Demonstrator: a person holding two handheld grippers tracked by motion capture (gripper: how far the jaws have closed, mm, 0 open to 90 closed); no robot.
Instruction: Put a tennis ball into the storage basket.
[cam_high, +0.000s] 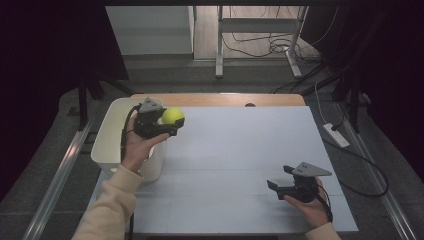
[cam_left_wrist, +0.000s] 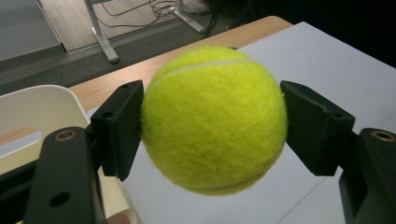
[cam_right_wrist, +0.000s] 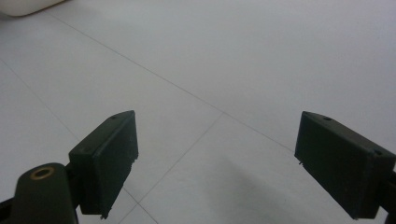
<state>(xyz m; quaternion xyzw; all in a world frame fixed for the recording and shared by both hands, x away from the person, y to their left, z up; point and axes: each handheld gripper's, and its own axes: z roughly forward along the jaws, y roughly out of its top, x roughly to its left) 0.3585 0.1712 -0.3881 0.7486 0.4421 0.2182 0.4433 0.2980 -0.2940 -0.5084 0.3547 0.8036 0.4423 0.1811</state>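
A yellow-green tennis ball (cam_high: 173, 116) is held above the table's far left, just right of a white bin (cam_high: 111, 137). My left gripper (cam_high: 174, 121) is shut on it. In the left gripper view the ball (cam_left_wrist: 214, 119) sits between the two black jaws, and both pads press its sides where the left gripper (cam_left_wrist: 212, 128) closes. My right gripper (cam_high: 280, 177) hovers low over the near right of the white mat (cam_high: 235, 150), open with nothing in it. In the right gripper view its jaws stand wide apart at the right gripper (cam_right_wrist: 217, 161) over bare mat.
The white bin's rim (cam_left_wrist: 42, 100) lies just left of the held ball, and its corner (cam_right_wrist: 23, 5) is far off in the right gripper view. A wooden table edge (cam_high: 220, 99) runs along the back. Cables and desk legs (cam_high: 260, 45) lie on the floor beyond.
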